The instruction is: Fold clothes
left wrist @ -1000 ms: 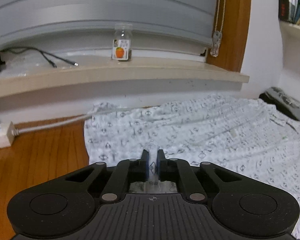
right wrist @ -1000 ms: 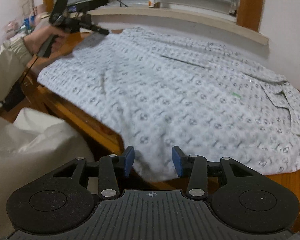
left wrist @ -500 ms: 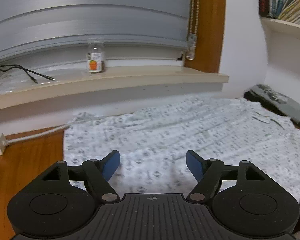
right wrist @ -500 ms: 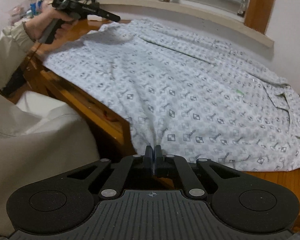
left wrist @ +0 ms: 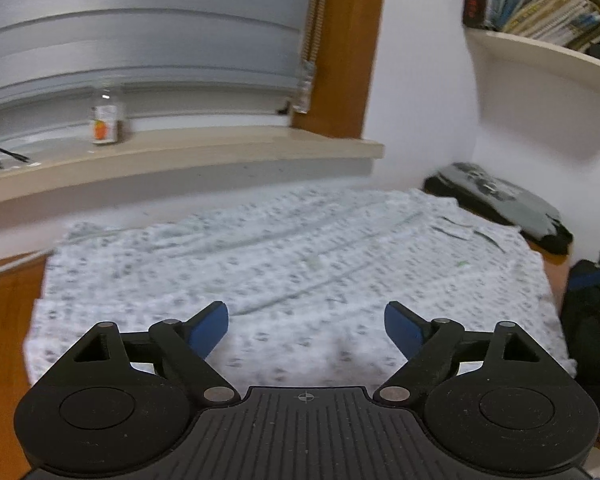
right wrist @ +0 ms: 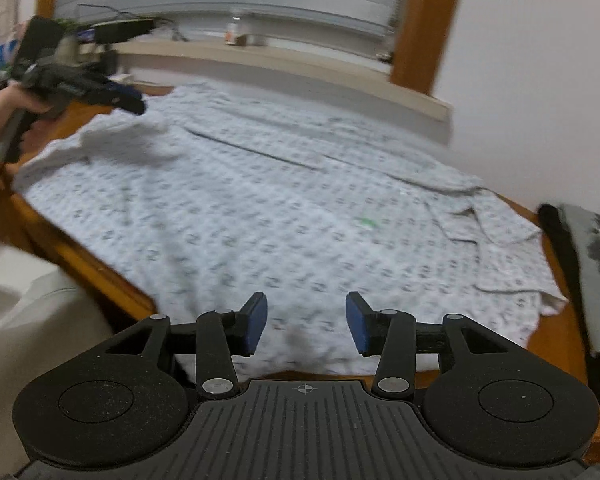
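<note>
White patterned shirt [left wrist: 292, 264] lies spread flat over the wooden table [right wrist: 84, 260] beneath the windowsill, where a small jar [left wrist: 106, 120] carries an orange-pictured label too blurred to read. Both the left gripper [left wrist: 306, 328] and right gripper [right wrist: 306, 322] are opening above the cloth, gripping nothing.

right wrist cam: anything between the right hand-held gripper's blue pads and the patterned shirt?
Nothing. In the right wrist view the right hand-held gripper, jaws opening, frames only the white grey-patterned shirt on the wooden table.
</note>
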### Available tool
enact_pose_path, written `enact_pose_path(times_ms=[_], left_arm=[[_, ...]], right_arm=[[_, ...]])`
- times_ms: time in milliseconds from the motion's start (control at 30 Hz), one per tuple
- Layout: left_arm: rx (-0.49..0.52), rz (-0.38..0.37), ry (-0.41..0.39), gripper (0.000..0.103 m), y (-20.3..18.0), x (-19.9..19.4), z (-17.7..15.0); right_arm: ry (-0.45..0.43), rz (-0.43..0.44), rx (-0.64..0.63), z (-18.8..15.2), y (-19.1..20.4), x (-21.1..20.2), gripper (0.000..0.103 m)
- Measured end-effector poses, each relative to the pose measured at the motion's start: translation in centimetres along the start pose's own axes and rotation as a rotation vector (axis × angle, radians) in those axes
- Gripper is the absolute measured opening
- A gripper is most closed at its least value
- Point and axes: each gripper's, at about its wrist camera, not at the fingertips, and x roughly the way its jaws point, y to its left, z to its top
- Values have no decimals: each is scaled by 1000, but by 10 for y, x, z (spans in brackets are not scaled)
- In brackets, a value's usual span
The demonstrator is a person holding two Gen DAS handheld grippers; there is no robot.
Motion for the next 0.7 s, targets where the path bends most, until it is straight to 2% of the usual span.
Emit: enact_pose_path(times_ms=[200,233,433,700], left_arm=[[23,-44,55,91,-27,23,-5],[26,-46,62,103,-31,26,-6],[48,-70,61,103,-50,31,-9],[63,-69,78,103,-57,33,-10]], right_arm=[[15,-87,47,-10,-22,2,47],[16,-99,61,-12,-27,2,49],[16,-138,125,-20,-47,7,51],[15,-113,106,-14,-38,17,53]])
